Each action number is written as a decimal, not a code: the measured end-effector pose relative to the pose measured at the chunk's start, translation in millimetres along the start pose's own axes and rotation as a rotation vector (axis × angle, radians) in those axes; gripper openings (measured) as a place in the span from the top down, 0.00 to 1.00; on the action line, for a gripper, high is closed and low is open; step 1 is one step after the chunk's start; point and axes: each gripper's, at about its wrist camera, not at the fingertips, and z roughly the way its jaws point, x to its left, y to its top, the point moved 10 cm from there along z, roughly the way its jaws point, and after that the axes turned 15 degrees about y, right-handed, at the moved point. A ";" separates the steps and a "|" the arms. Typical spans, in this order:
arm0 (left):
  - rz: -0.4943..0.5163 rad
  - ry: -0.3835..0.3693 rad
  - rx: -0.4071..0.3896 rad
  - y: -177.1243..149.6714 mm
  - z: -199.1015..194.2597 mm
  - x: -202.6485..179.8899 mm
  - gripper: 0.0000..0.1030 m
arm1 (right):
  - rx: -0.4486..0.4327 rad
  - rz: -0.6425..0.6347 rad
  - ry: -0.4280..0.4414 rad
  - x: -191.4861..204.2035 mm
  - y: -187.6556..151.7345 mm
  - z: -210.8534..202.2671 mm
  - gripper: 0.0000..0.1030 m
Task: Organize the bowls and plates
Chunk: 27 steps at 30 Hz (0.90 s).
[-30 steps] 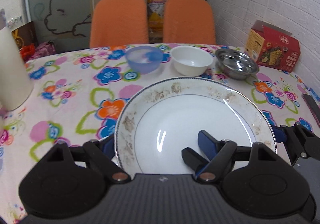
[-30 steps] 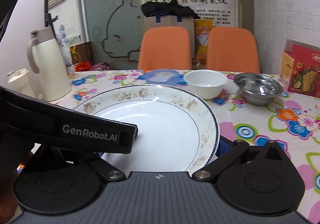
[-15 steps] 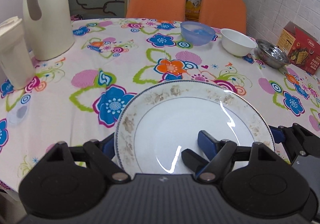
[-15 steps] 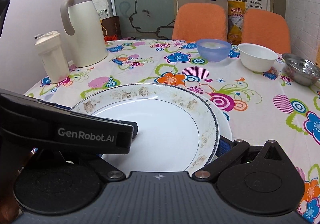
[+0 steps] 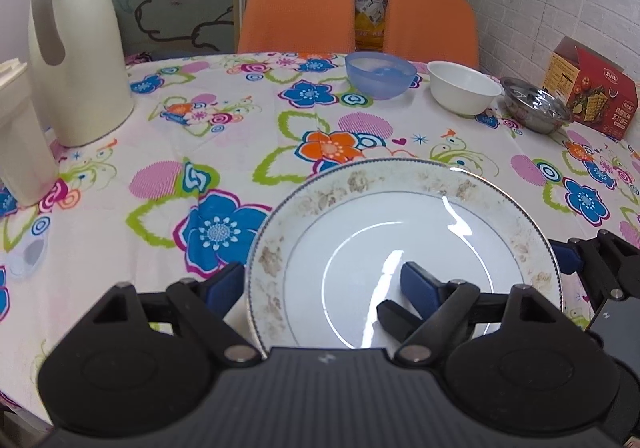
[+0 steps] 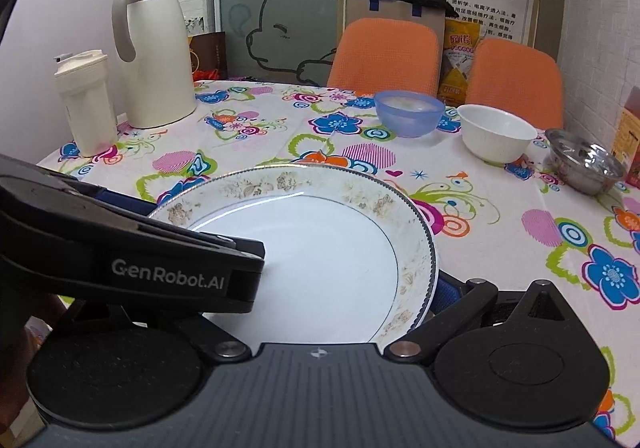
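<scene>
A white plate (image 5: 400,232) with a brown floral rim is held low over the flowered tablecloth near the front edge. My left gripper (image 5: 320,280) is shut on its near left part, one finger under the rim and one on top. My right gripper (image 6: 320,288) is shut on the same plate (image 6: 320,248). Its right finger (image 6: 446,290) sits under the right rim, and its left finger is hidden behind the left gripper's body. A second white rim (image 6: 435,280) shows just beneath. A blue bowl (image 5: 380,73), a white bowl (image 5: 464,91) and a steel bowl (image 5: 536,107) stand in a row at the back right.
A cream thermos jug (image 5: 76,59) and a white lidded cup (image 6: 84,103) stand at the left. A red snack box (image 5: 592,91) sits by the right wall. Two orange chairs (image 5: 296,11) are behind the table (image 5: 168,127).
Both grippers have carried the plate back from just in front of the bowls toward the table's near side, and it now sits lower over the cloth.
</scene>
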 end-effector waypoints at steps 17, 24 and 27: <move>-0.028 0.007 -0.045 12.1 -13.3 8.6 0.14 | -0.045 0.064 0.050 -17.0 3.7 -17.2 0.13; -0.033 -0.009 -0.028 18.4 -12.9 -5.0 0.09 | -0.106 0.302 0.006 -79.5 -17.6 -45.1 0.13; -0.032 -0.029 -0.015 21.1 -13.8 -17.0 0.09 | -0.096 0.369 -0.046 -108.4 -33.1 -55.7 0.13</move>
